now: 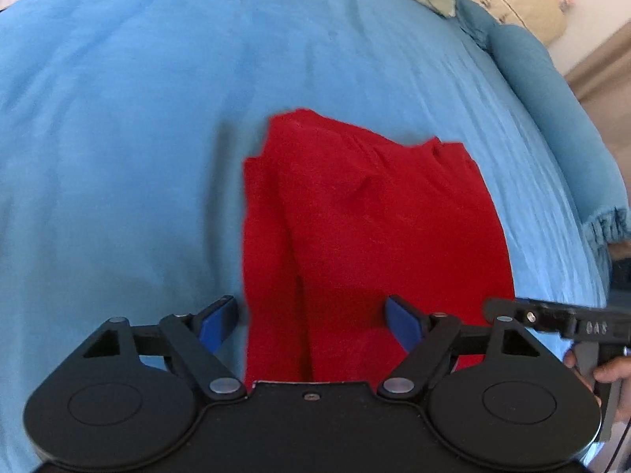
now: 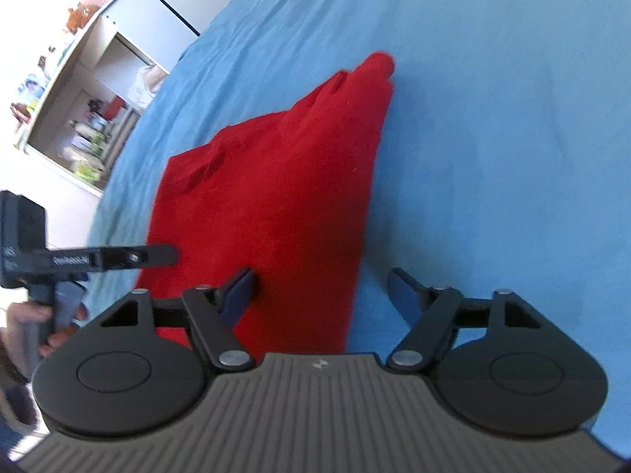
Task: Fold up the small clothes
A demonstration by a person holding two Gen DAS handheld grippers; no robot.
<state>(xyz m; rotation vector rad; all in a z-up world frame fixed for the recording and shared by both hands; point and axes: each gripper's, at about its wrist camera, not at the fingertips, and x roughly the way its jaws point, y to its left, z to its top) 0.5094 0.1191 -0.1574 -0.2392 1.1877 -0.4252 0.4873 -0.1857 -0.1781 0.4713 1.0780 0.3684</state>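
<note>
Your left gripper [image 1: 311, 321] hovers low over the near edge of the red garment [image 1: 366, 236], jaws spread wide and gripping nothing; your right gripper [image 2: 321, 295] sits beside it, its 2 blue-padded fingers [image 2: 402, 291] likewise parted and empty; the garment lies folded into a soft, matte oblong on the wrinkled blue bedsheet [image 1: 118, 138], 1 lengthwise crease showing.

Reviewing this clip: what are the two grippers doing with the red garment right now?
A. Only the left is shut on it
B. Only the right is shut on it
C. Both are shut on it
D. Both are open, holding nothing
D: the left gripper and the right gripper both have jaws spread wide over the red garment, which lies on the blue sheet.
</note>
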